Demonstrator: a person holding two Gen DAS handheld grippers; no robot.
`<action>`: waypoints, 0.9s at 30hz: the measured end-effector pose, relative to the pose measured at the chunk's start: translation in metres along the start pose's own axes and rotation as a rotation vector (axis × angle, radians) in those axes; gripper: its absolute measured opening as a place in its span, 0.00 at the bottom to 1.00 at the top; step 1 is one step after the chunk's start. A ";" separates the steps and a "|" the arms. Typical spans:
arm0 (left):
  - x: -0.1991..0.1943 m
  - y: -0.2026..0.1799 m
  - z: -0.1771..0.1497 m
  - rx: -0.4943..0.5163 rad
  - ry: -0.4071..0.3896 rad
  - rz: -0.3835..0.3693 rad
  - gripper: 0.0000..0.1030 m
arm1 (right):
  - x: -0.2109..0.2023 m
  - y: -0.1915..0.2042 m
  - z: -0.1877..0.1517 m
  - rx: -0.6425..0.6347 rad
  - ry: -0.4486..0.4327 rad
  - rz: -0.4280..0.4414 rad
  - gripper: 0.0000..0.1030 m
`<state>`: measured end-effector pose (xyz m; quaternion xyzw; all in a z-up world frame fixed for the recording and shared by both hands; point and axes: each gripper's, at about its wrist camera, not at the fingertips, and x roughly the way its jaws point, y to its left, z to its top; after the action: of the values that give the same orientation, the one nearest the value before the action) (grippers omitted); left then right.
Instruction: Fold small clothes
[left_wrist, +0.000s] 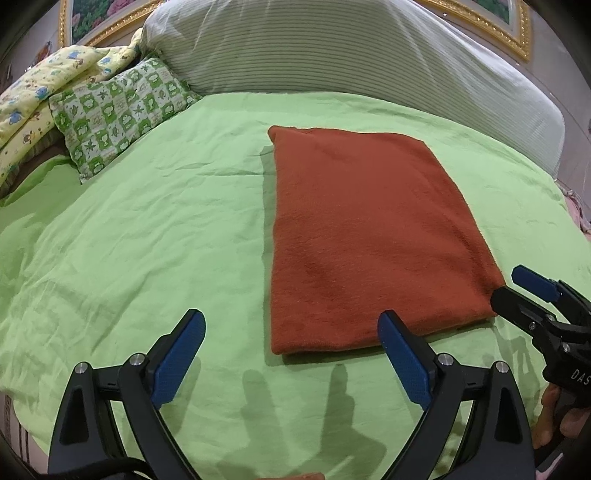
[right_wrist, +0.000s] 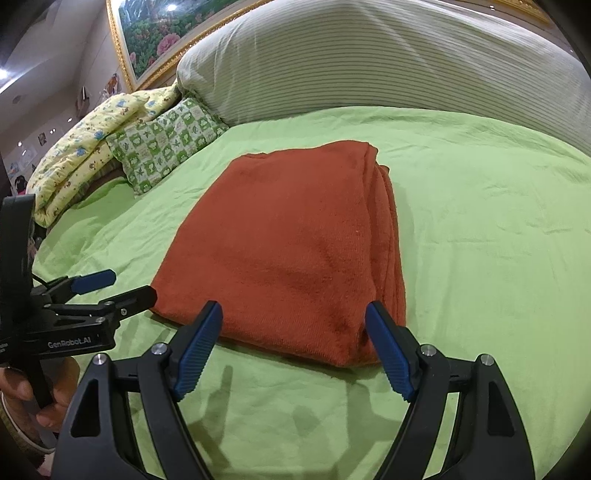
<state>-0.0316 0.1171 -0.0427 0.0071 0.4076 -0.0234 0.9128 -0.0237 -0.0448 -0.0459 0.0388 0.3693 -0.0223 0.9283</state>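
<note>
A rust-red folded cloth (left_wrist: 362, 236) lies flat as a long rectangle on the green bed sheet (left_wrist: 147, 236). It also shows in the right wrist view (right_wrist: 291, 251), with stacked folded layers along its right edge. My left gripper (left_wrist: 291, 325) is open and empty, just short of the cloth's near edge, toward its left corner. My right gripper (right_wrist: 293, 314) is open and empty, its jaws spread on either side of the cloth's near right corner. The right gripper shows at the cloth's near right corner in the left wrist view (left_wrist: 517, 288). The left gripper shows in the right wrist view (right_wrist: 118, 286).
A large grey striped pillow (left_wrist: 332, 48) lies across the far side of the bed. A green patterned pillow (left_wrist: 118, 107) and a yellow printed quilt (left_wrist: 40, 88) sit at the far left. A gold-framed picture (right_wrist: 155, 33) hangs behind.
</note>
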 end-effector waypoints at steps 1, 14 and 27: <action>0.001 -0.001 0.000 0.003 0.001 0.004 0.94 | -0.001 0.000 0.001 -0.003 -0.004 0.004 0.78; 0.003 -0.006 -0.002 0.035 0.012 0.004 0.94 | 0.003 -0.006 0.004 0.000 -0.002 -0.007 0.83; 0.004 -0.009 0.000 0.042 0.024 0.013 0.95 | 0.005 -0.012 0.005 -0.002 0.002 -0.015 0.84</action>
<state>-0.0290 0.1083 -0.0457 0.0291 0.4182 -0.0257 0.9075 -0.0178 -0.0572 -0.0467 0.0349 0.3703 -0.0288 0.9278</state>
